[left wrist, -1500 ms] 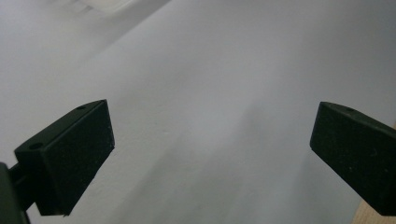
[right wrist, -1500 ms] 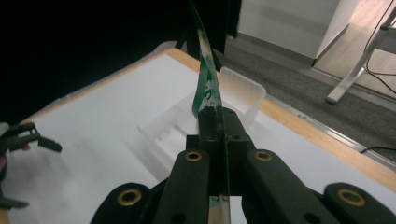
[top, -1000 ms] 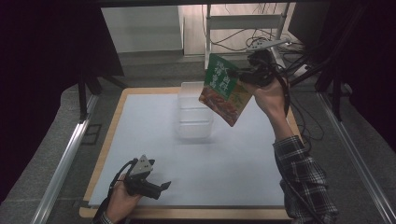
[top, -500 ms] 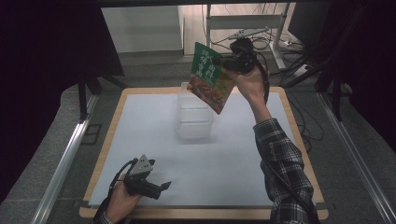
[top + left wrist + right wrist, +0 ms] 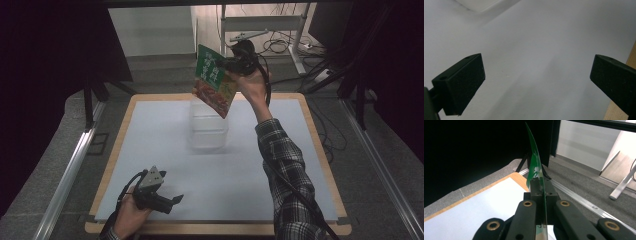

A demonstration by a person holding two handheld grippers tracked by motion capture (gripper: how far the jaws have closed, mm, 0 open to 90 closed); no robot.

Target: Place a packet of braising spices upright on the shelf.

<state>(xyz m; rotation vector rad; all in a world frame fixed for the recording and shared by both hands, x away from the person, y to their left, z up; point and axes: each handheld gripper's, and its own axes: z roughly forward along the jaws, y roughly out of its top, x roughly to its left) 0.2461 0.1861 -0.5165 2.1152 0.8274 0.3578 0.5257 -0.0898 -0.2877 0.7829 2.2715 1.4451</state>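
A green and red snack packet (image 5: 214, 80) hangs in the air above a clear plastic container (image 5: 208, 125) that stands at the back middle of the white mat (image 5: 165, 150). My right gripper (image 5: 225, 64) is shut on the packet's upper edge; in the right gripper view the thin green packet (image 5: 535, 167) stands edge-on, pinched between the closed jaws. My left gripper (image 5: 175, 200) rests low near the mat's front left, open, with bare mat between its fingers (image 5: 461, 82).
The mat lies on a wooden board (image 5: 320, 150) with metal rails (image 5: 65, 175) along both sides. Cables and a white stand (image 5: 265, 30) are behind the table. A corner of the clear container (image 5: 477, 3) is at the top of the left gripper view.
My right hand has carried the packet leftward and slightly down, from the back right to a spot above the clear container. The left gripper has kept still.
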